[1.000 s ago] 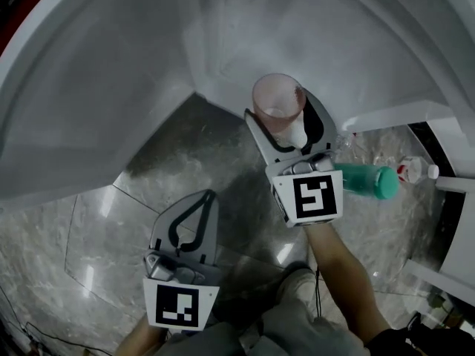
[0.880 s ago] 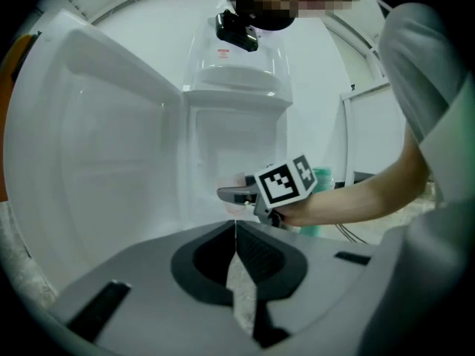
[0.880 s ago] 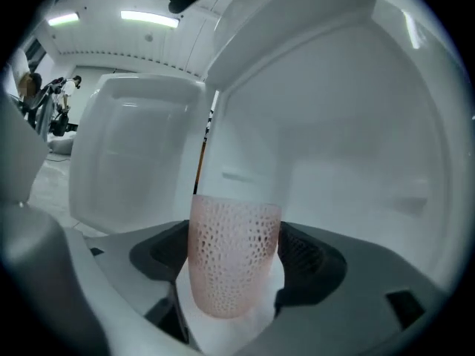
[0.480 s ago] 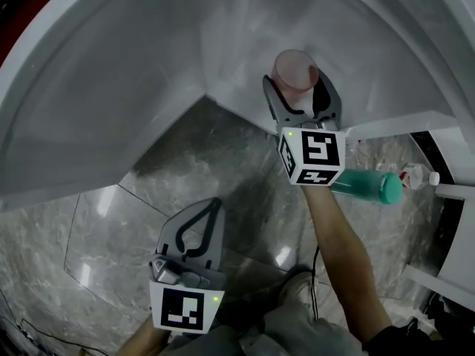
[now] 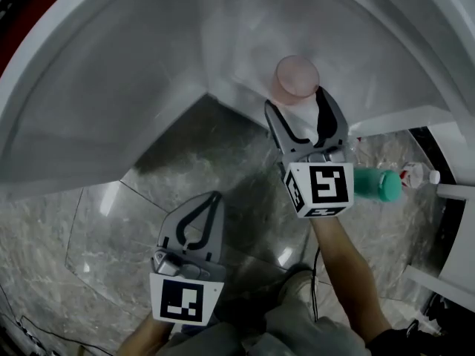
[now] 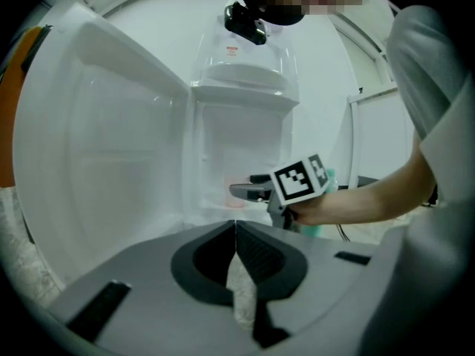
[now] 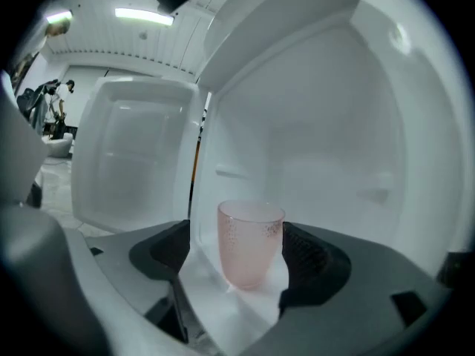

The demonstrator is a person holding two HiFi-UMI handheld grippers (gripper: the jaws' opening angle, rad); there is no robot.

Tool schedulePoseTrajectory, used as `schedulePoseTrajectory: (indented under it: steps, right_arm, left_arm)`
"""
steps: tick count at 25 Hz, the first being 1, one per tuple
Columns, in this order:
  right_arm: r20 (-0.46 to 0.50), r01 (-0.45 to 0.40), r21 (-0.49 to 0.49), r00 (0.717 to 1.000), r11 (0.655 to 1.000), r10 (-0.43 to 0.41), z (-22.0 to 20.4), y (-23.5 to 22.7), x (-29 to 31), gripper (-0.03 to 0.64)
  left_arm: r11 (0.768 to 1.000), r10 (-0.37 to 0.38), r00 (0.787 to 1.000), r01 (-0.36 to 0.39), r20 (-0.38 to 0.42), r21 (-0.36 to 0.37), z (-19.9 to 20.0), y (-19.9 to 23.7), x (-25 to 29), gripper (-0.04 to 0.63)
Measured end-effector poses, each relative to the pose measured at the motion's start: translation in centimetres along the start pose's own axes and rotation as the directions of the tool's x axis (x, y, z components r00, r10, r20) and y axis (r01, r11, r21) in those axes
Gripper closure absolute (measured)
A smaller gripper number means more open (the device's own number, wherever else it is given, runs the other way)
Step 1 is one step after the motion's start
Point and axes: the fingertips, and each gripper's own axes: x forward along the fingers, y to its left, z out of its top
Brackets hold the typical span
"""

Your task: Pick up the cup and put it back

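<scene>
Cup (image 7: 251,243): where is it?

Upright, mouth up, on the white bottom of the open fridge (image 7: 334,147). It is pink and see-through.

And against the right gripper (image 7: 239,252)?

Between its jaws, out near the tips. In the head view the cup (image 5: 297,78) sits at the far end of the right gripper (image 5: 296,102), just inside the fridge's edge.

Does it grip?

The jaws stand spread wide. In the right gripper view, white shows between the pad on the view's left (image 7: 174,247) and the cup's side, so that pad is clear of it. The pad on the view's right (image 7: 304,252) is just beside the rim. Whether it touches, I cannot tell. The cup's base rests on the fridge bottom.

The other one?

The left gripper (image 5: 210,199) hangs low over the grey marbled floor (image 5: 89,236), well apart from the cup. In its own view the left gripper (image 6: 236,228) has its jaws pressed together at the tips, with nothing between them.

Anything else near?

A green bottle (image 5: 378,184) lies on the floor, just right of the right gripper.
</scene>
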Motion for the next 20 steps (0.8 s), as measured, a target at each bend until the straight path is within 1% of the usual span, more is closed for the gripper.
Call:
schedulePoseTrajectory:
  steps: [3, 5, 7, 9, 10, 11, 13, 14, 15, 17, 20]
  right_arm:
    - [0.008, -0.014, 0.06, 1.0, 0.998, 0.014, 0.1, 0.9, -3.6, 0.236]
    - [0.014, -0.02, 0.109, 1.0, 0.994, 0.019, 0.2, 1.2, -5.8, 0.236]
    - [0.024, -0.027, 0.152, 0.999, 0.988, 0.024, 0.6, 1.5, -7.9, 0.236]
    - [0.04, -0.034, 0.173, 0.999, 0.984, 0.028, 1.2, 1.8, -10.0, 0.248]
    - [0.048, -0.035, 0.166, 0.998, 0.986, 0.027, 1.6, 1.9, -11.1, 0.291]
    - [0.053, -0.034, 0.149, 0.998, 0.988, 0.026, 1.8, 1.9, -12.1, 0.385]
    - [0.044, -0.044, 0.133, 0.998, 0.99, 0.038, 1.8, 2.0, -13.7, 0.525]
    - [0.034, -0.061, 0.147, 0.998, 0.987, 0.057, 1.6, 2.2, -14.2, 0.586]
    - [0.023, -0.083, 0.167, 0.996, 0.982, 0.08, 1.3, 2.6, -14.6, 0.606]
    - [0.003, -0.115, 0.193, 0.993, 0.975, 0.117, 0.7, 3.5, -15.0, 0.607]
    - [-0.014, -0.152, 0.192, 0.987, 0.97, 0.158, 0.3, 5.1, -15.2, 0.607]
  left_arm:
    - [0.999, 0.038, 0.999, -0.038, -0.015, -0.039, -0.4, 0.7, 0.0, 0.583]
    - [0.996, 0.056, 0.998, -0.056, -0.012, -0.065, -0.4, 0.9, 0.2, 0.583]
    - [0.995, 0.059, 0.998, -0.059, 0.001, -0.079, 0.0, 0.5, 0.4, 0.583]
    - [0.996, 0.056, 0.998, -0.055, 0.014, -0.075, 0.5, -0.1, 0.6, 0.583]
    - [0.996, 0.055, 0.998, -0.053, 0.024, -0.07, 0.9, -0.3, 0.8, 0.583]
    - [0.996, 0.055, 0.998, -0.052, 0.035, -0.065, 1.2, -0.6, 0.9, 0.582]
    - [0.997, 0.06, 0.996, -0.056, 0.059, -0.061, 2.0, -1.1, 1.3, 0.583]
    - [0.996, 0.065, 0.996, -0.061, 0.068, -0.061, 2.4, -1.3, 1.5, 0.583]
    - [0.996, 0.068, 0.995, -0.064, 0.074, -0.058, 2.6, -1.6, 1.6, 0.583]
    - [0.997, 0.066, 0.995, -0.062, 0.074, -0.051, 2.7, -2.3, 1.7, 0.583]
    - [0.997, 0.056, 0.996, -0.053, 0.075, -0.049, 2.6, -3.0, 1.8, 0.583]
